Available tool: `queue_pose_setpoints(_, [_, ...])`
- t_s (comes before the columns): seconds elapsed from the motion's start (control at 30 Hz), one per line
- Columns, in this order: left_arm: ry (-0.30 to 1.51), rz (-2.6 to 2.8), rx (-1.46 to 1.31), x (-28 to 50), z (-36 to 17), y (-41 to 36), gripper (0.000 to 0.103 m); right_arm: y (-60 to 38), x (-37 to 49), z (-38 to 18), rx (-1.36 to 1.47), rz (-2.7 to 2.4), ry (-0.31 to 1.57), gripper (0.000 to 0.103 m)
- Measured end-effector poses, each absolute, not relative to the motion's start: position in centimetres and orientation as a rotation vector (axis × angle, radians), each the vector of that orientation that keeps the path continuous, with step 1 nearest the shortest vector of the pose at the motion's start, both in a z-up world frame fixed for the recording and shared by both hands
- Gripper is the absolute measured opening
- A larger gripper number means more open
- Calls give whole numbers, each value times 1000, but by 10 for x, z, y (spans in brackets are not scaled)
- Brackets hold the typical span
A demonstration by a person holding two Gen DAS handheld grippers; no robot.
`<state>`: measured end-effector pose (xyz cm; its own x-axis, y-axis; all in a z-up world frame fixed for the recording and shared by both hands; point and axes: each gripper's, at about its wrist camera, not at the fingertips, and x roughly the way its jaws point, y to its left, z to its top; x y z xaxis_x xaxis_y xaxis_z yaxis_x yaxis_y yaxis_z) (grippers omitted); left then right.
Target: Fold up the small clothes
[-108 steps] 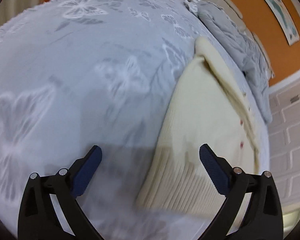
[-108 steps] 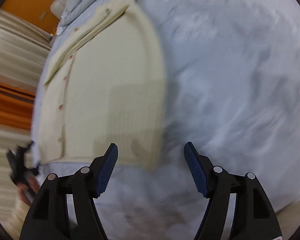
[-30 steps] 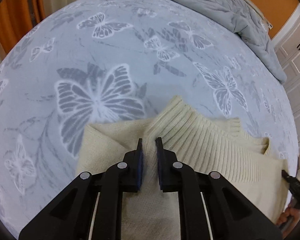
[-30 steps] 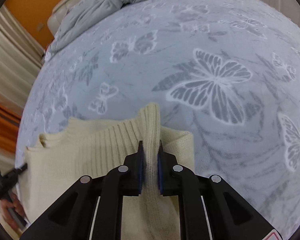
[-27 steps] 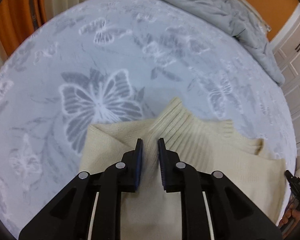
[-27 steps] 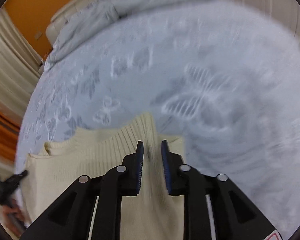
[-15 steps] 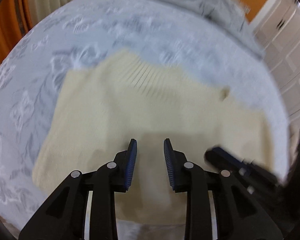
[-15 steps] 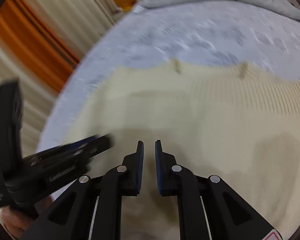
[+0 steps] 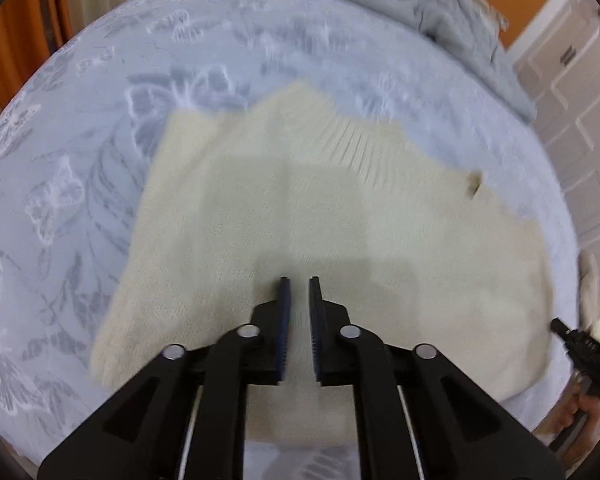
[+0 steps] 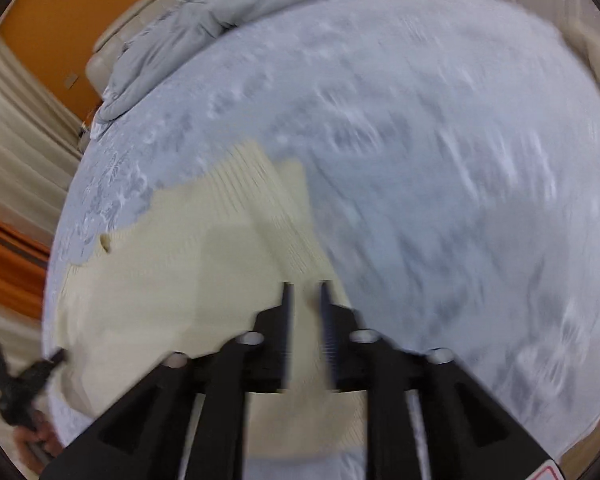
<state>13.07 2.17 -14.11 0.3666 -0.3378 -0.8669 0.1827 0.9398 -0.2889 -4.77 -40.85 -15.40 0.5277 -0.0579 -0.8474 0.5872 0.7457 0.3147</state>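
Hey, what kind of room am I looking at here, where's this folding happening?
Most likely a bedroom. The cream sweater lies on a bed spread with a butterfly-patterned bedspread, a rumpled grey duvet is bunched near the padded headboard, and curtains hang by an orange wall.

Ahead of my left gripper (image 9: 298,292) the cream sweater (image 9: 340,216) lies flat on the bed (image 9: 100,100), low enough to pass over. Left of it and beyond, the butterfly bedspread is open. A rumpled grey duvet (image 9: 420,0) piles up along the far edge. To the right of my right gripper (image 10: 305,296), the bed is open.
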Motion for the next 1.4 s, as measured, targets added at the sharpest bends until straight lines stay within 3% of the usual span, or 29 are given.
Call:
queue_pose_setpoints(0.03, [1090, -332, -164, 136, -127, 24, 29, -409, -30, -148, 605, -408, 932, 44])
queue_pose_setpoints(0.07, [1041, -323, -169, 143, -116, 26, 49, -410, -22, -146, 591, -412, 929, 51])
queue_pose_setpoints(0.1, [1017, -305, -165, 151, -110, 26, 68, -413, -8, -144, 575, -419, 928, 64])
queue_pose_setpoints(0.13, [996, -285, -167, 168, -106, 26, 75, -414, 5, -145, 560, -428, 933, 72])
queue_pose_setpoints(0.17, [1002, -284, -170, 179, -109, 27, 86, -417, 24, -155, 532, -452, 961, 73])
queue_pose_setpoints(0.23, [1052, -246, -161, 208, -127, 24, 84, -410, 50, -173, 515, -462, 1041, 69])
queue_pose_setpoints(0.27, [1089, -243, -159, 219, -139, 22, 66, -411, 55, -181, 524, -435, 1067, 54])
queue_pose_setpoints(0.3, [1157, -257, -153, 232, -156, 19, 28, -409, 59, -183, 523, -414, 1073, 30])
queue_pose_setpoints(0.33, [1200, -236, -129, 237, -162, 18, 9, -409, 59, -171, 508, -416, 1032, 14])
queue_pose_setpoints(0.47, [1147, -213, -193, 244, -147, 33, 8, -441, 27, -141, 686, -377, 803, 10])
queue_pose_setpoints(0.6, [1217, -172, -103, 260, -182, 30, 9, -454, 44, -209, 665, -400, 1005, 8])
queue_pose_setpoints(0.67, [1204, -152, -88, 258, -181, 28, 11, -455, 44, -195, 686, -419, 987, 11])
queue_pose_setpoints(0.73, [1206, -146, -119, 257, -168, 27, 13, -447, 45, -171, 642, -454, 966, 23])
queue_pose_setpoints(0.87, [1094, -221, -95, 240, -123, 9, 14, -370, 63, -122, 474, -289, 872, 20])
queue_pose_setpoints(0.97, [1107, -306, -65, 223, -121, -28, 15, -284, 102, -134, 427, -65, 950, 18])
queue_pose_setpoints(1.1, [1175, -306, 45, 215, -160, -64, 17, -217, 143, -174, 344, 60, 1069, 12])
queue_pose_setpoints(1.17, [1144, -307, 65, 216, -166, -58, 18, -244, 143, -187, 340, 1, 1072, 0])
queue_pose_setpoints(1.33, [1098, -193, 180, 223, -158, -23, 19, -391, 84, -203, 547, -271, 1036, 0])
queue_pose_setpoints(1.4, [1106, -115, 143, 234, -164, 7, 39, -420, 56, -196, 609, -259, 1008, 0])
